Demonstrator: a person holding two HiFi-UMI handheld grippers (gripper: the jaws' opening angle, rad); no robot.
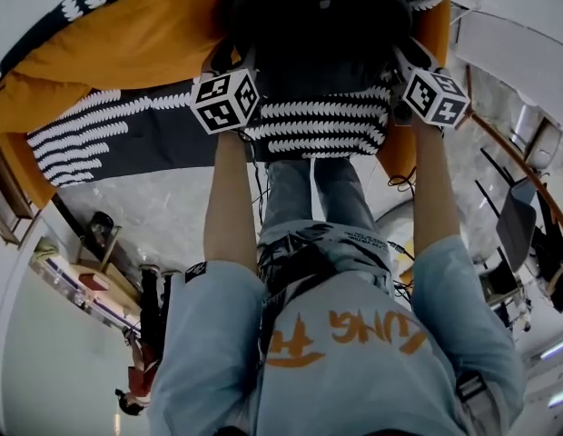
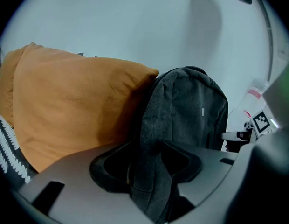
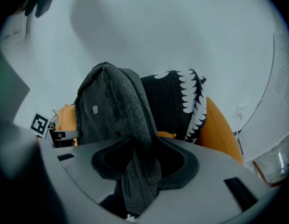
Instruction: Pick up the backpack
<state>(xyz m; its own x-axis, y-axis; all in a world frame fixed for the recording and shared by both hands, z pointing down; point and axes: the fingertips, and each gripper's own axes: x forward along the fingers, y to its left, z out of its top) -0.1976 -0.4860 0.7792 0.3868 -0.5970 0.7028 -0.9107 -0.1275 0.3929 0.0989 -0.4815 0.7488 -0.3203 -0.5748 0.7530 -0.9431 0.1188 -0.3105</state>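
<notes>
Orange soft cushion (image 2: 79,106) sits beside a dark grey cloth backpack (image 2: 186,111); left gripper (image 2: 149,171) and right gripper (image 3: 142,164) stand spread wide around its cloth

head view: up on the person's head, looking steeply down. Their pale blue shirt (image 1: 354,361) fills 6 o'clock, and the forearms (image 1: 229,207) run up to the dark grey fabric backpack (image 1: 318,25) at 12.
left gripper view: rides the left gripper (image 2: 147,169), looking along its jaws super close up and facing a pale wall (image 2: 135,27). Backpack at 3 o'clock, big orange cushion (image 2: 74,106) at 9.
right gripper view: same deal on the right gripper (image 3: 142,164). Backpack at 9 to 10 o'clock, black-and-white patterned blanket (image 3: 179,97) at 2, cushion at 4.
shared bits: all three catch the backpack and cushion. Each gripper view also spots the other gripper's marker cube (image 2: 261,121), at 3 o'clock from the left and 9 from the right.
</notes>
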